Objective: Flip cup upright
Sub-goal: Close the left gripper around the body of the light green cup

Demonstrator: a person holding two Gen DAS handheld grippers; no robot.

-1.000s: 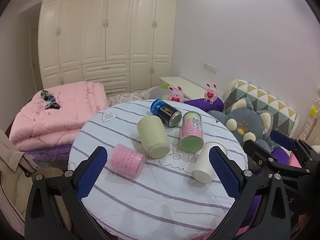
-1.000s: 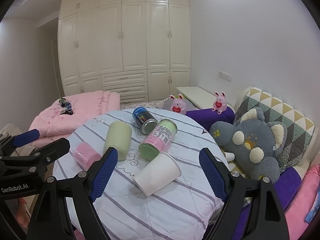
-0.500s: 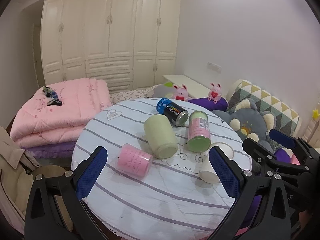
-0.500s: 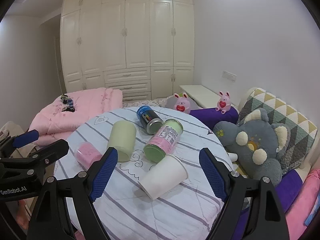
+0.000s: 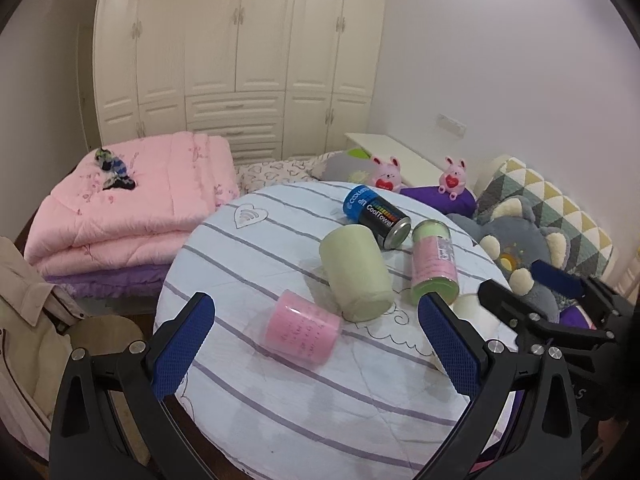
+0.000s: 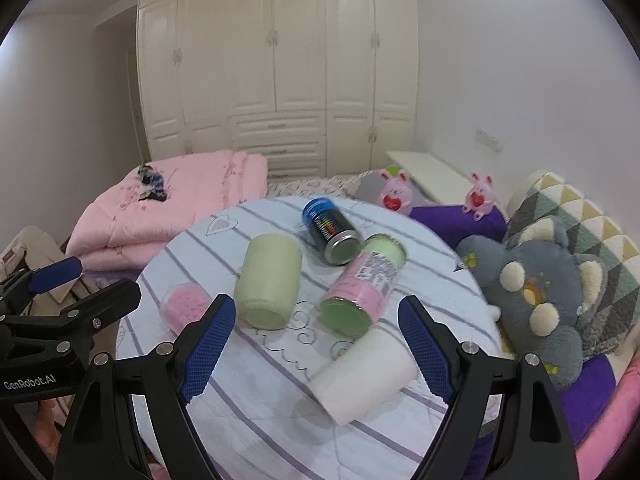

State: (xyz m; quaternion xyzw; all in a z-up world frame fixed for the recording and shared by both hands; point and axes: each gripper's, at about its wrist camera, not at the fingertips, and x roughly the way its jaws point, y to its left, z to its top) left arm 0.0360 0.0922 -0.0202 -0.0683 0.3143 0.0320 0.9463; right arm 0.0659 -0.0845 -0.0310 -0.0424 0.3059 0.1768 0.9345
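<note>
A white paper cup [image 6: 366, 372] lies on its side on the round striped table [image 6: 260, 392], between my right gripper's fingers and just beyond them. In the left wrist view it is mostly hidden behind the right finger [image 5: 450, 346]. A pale green cup [image 5: 356, 274] [image 6: 270, 280] and a small pink cup [image 5: 300, 328] [image 6: 186, 306] also lie on their sides. My left gripper [image 5: 316, 346] is open and empty, near the pink cup. My right gripper [image 6: 316, 350] is open and empty.
A blue-black can [image 6: 332, 230] and a pink-green canister [image 6: 364, 284] lie at the table's far side. A grey plush toy [image 6: 536, 300] and pillows sit to the right. A folded pink quilt [image 5: 132, 216] lies to the left, wardrobes behind.
Both grippers have moved forward and lower towards the table. The cups appear larger and nearer. Nothing on the table has moved.
</note>
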